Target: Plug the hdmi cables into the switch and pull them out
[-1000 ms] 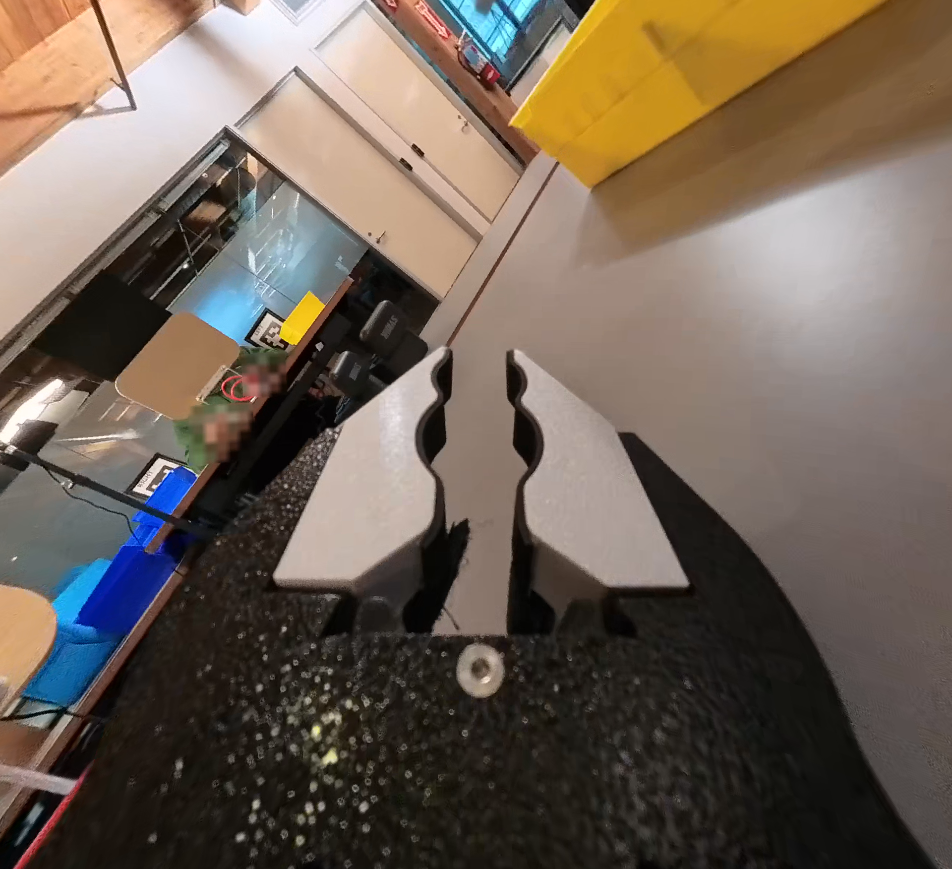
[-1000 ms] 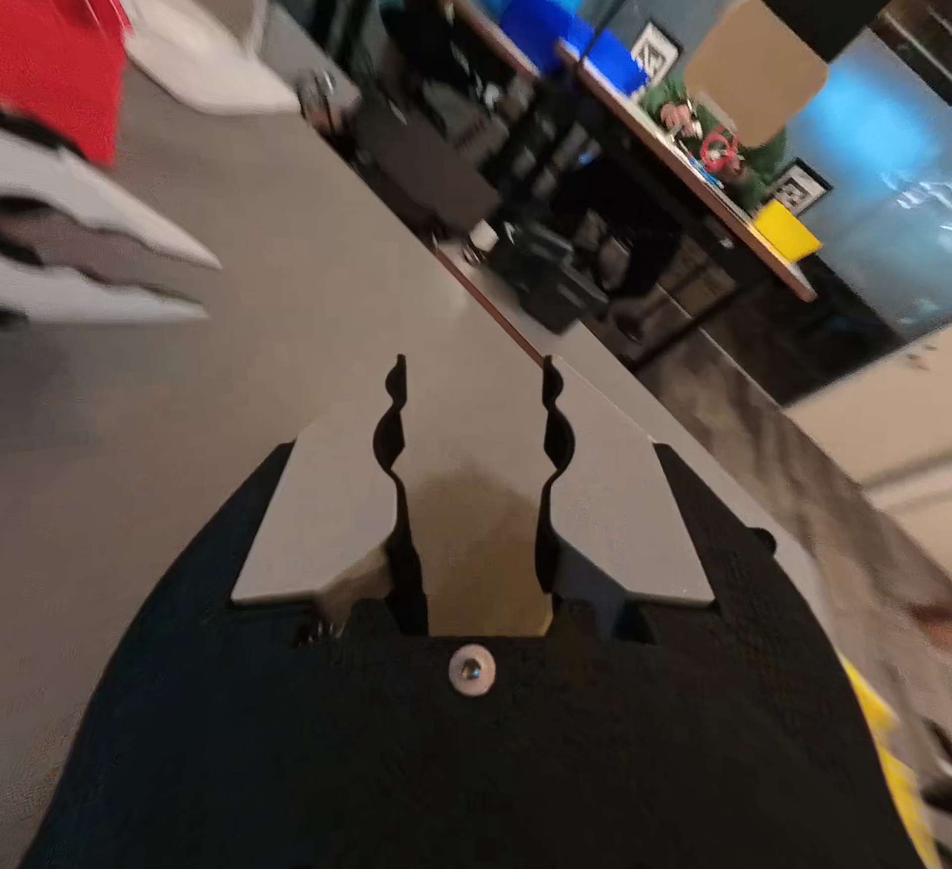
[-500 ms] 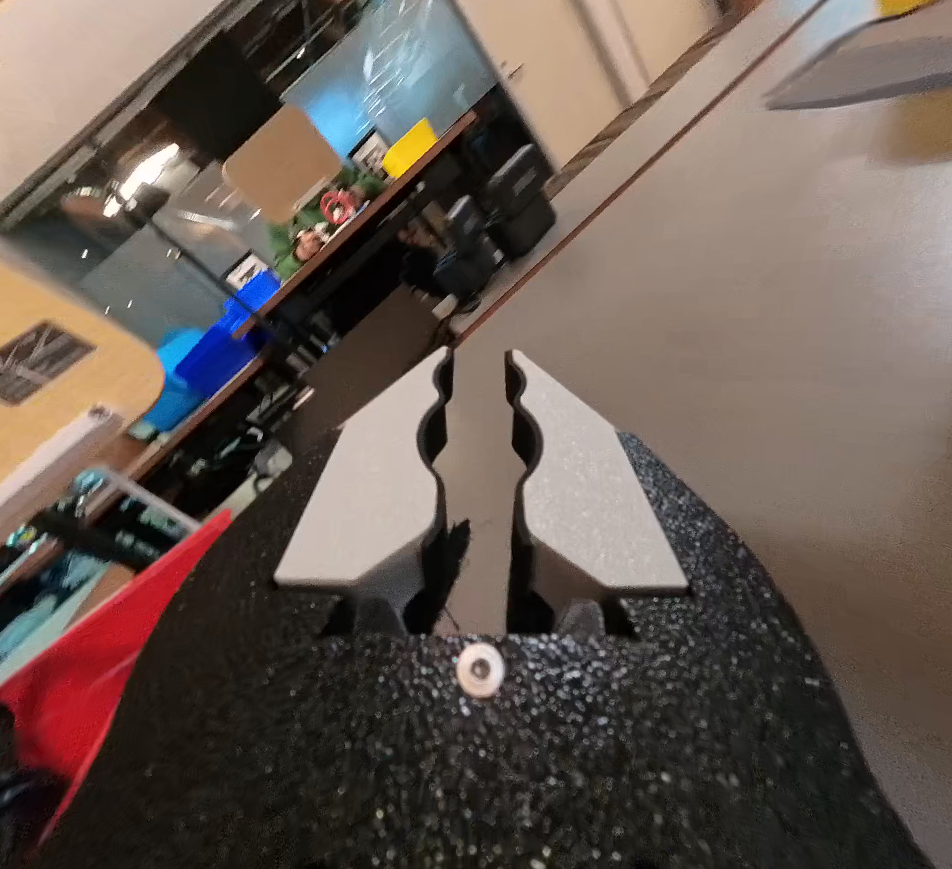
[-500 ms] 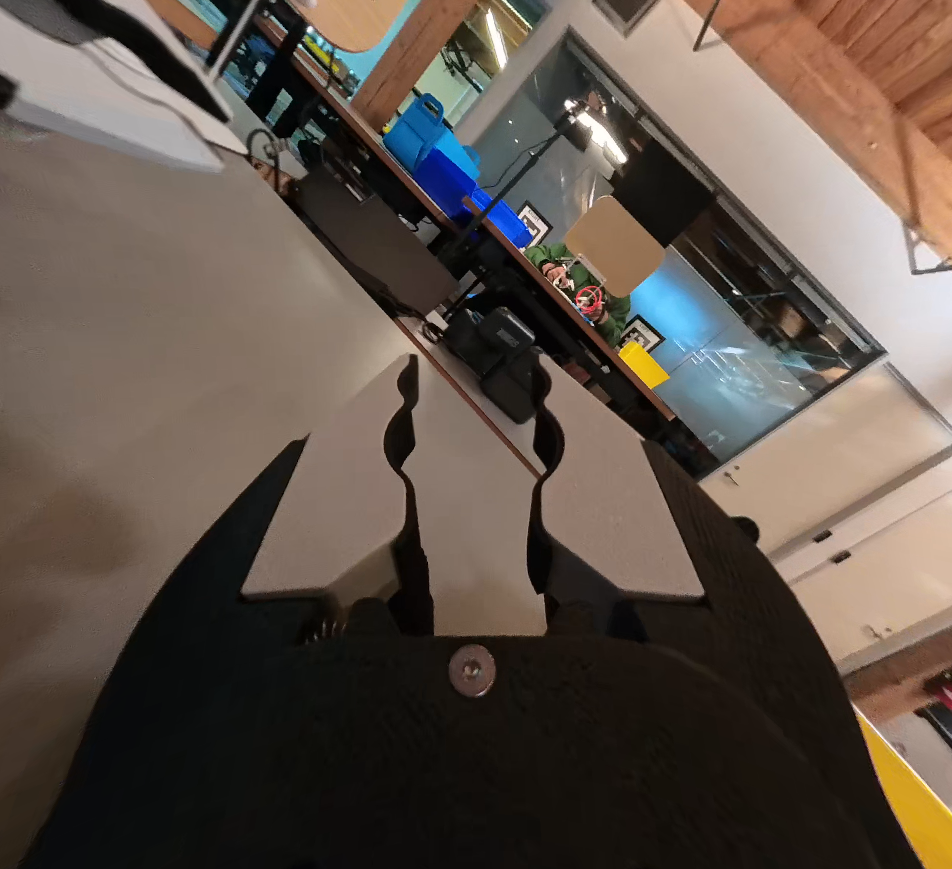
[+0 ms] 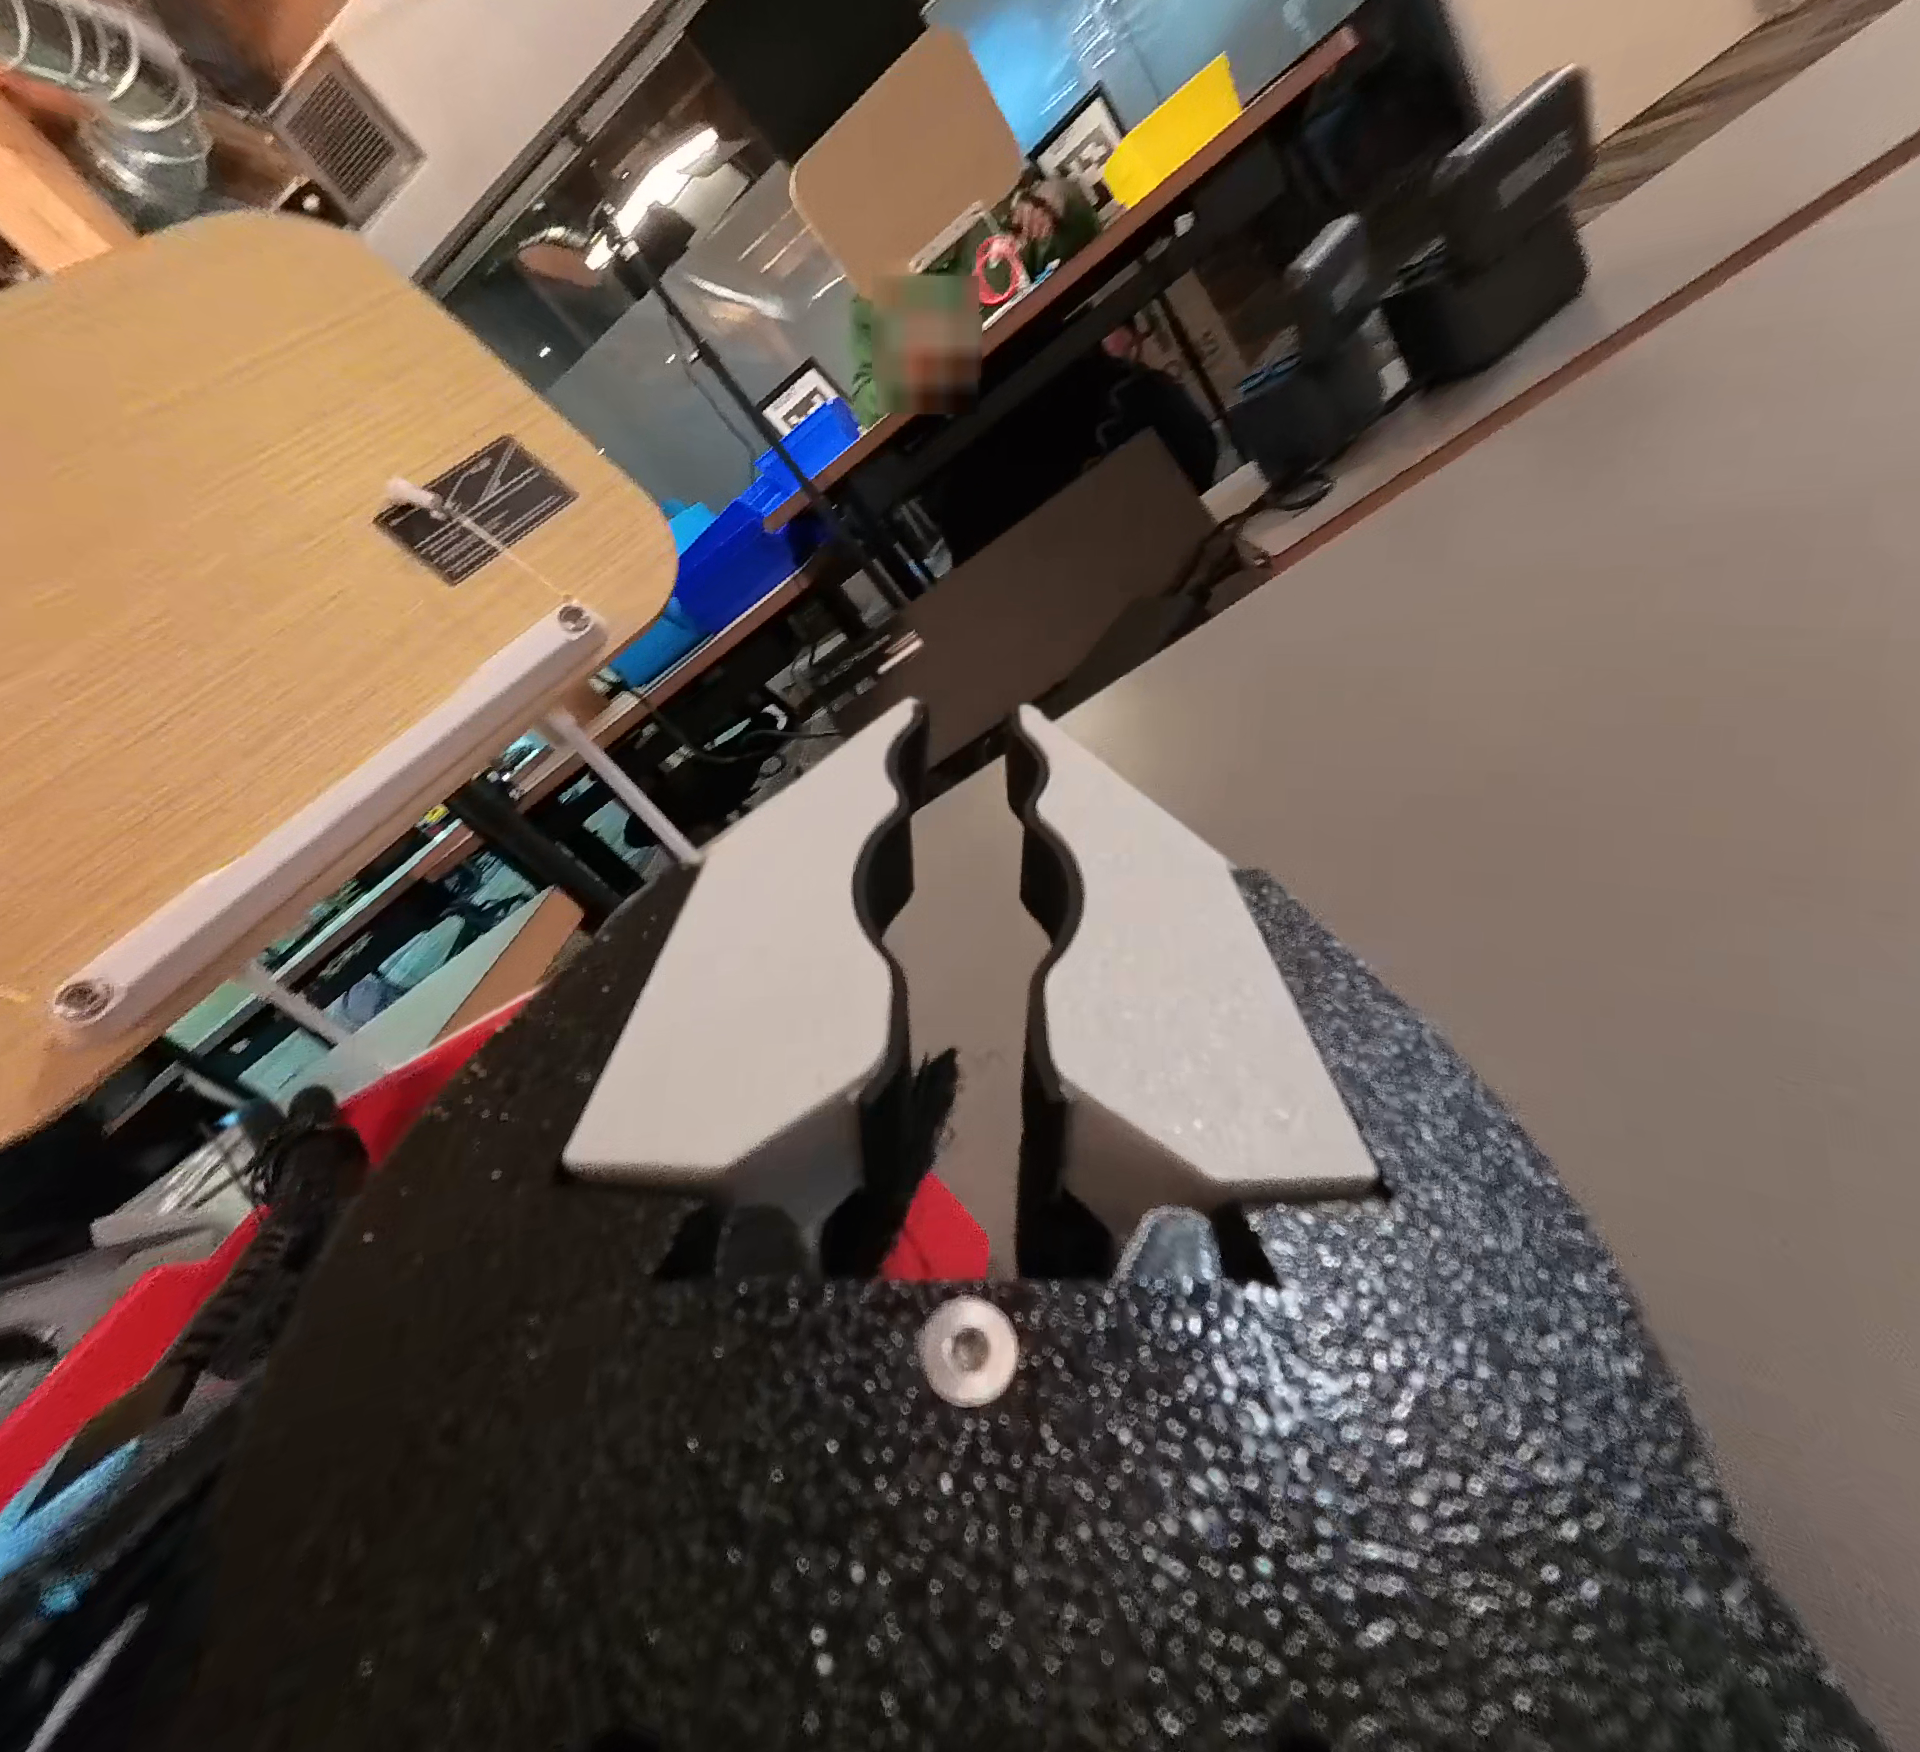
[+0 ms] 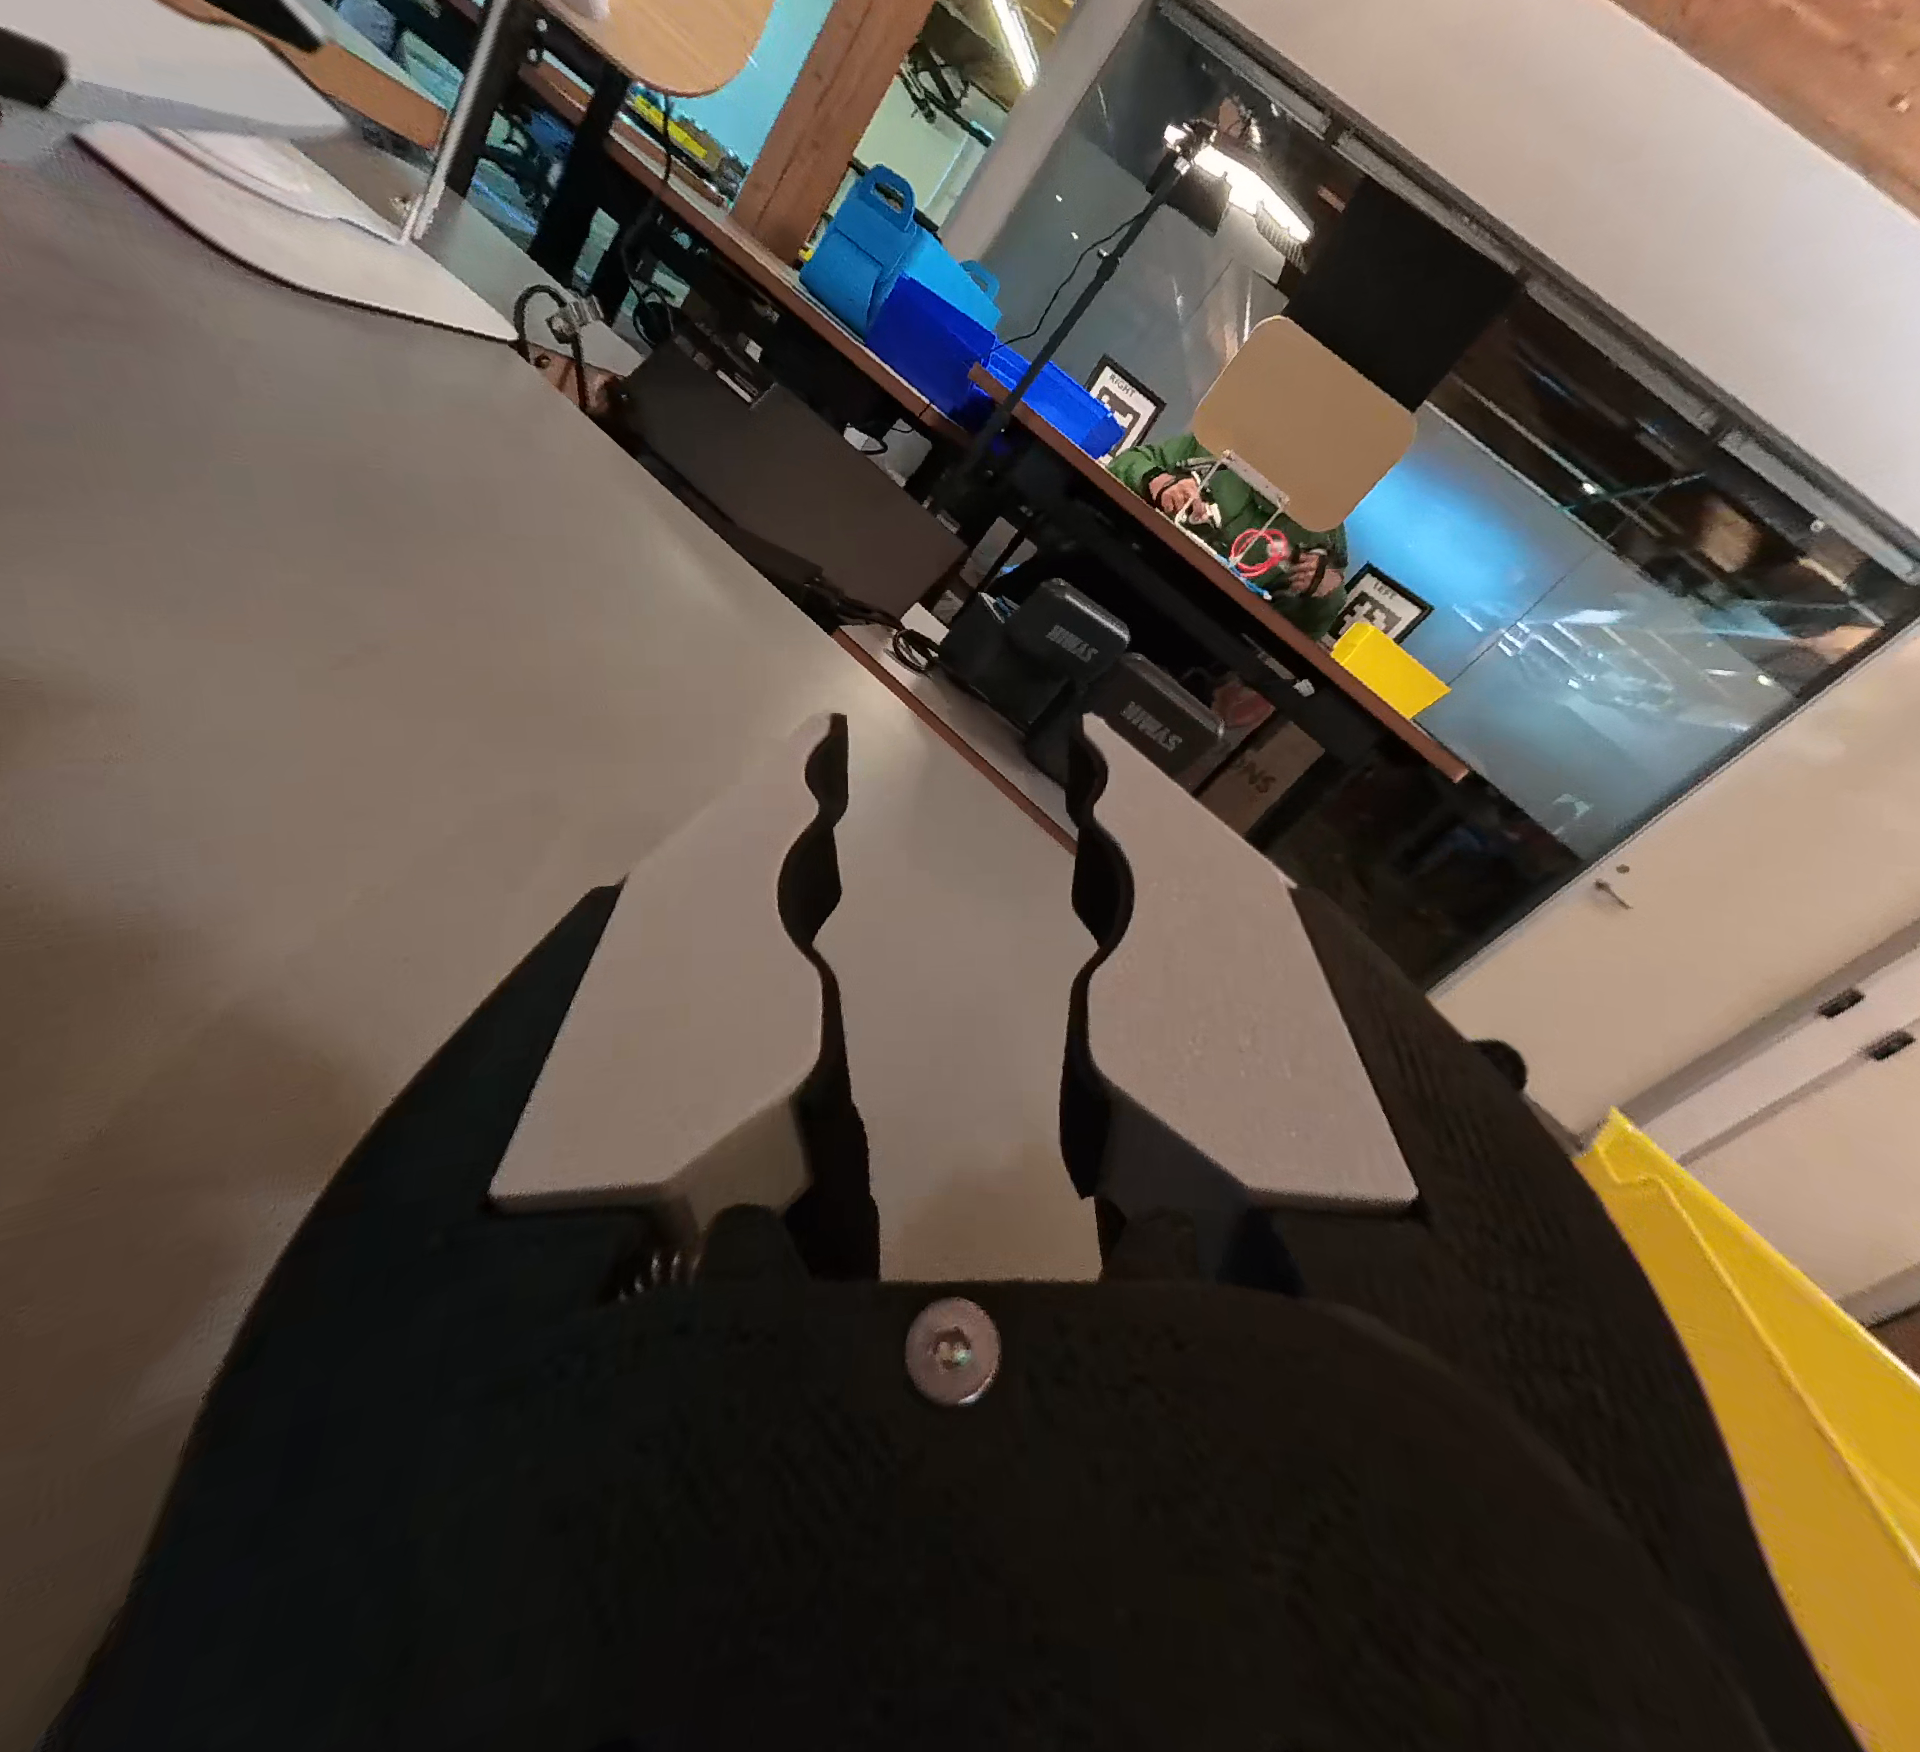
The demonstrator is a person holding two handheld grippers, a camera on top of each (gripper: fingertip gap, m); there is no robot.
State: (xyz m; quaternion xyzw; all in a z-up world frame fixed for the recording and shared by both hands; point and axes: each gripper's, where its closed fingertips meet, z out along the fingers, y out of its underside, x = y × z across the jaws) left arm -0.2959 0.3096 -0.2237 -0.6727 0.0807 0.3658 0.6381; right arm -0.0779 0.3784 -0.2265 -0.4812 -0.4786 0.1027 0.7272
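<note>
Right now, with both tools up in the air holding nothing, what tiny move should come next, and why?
Probably tilt both grippers down toward the table. The left gripper and right gripper are open and empty, and both views look across the room; no cable or switch shows in either. A red bin sits low at the left gripper's side, a yellow bin beside the right.

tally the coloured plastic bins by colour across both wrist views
yellow: 2, a near yellow bin beside the right gripper's view and a far yellow bin on the back table
red: 1, a red bin low in the left wrist view
blue: at least 2, the blue bins sit bunched together and are hard to split
total: at least 5
</note>
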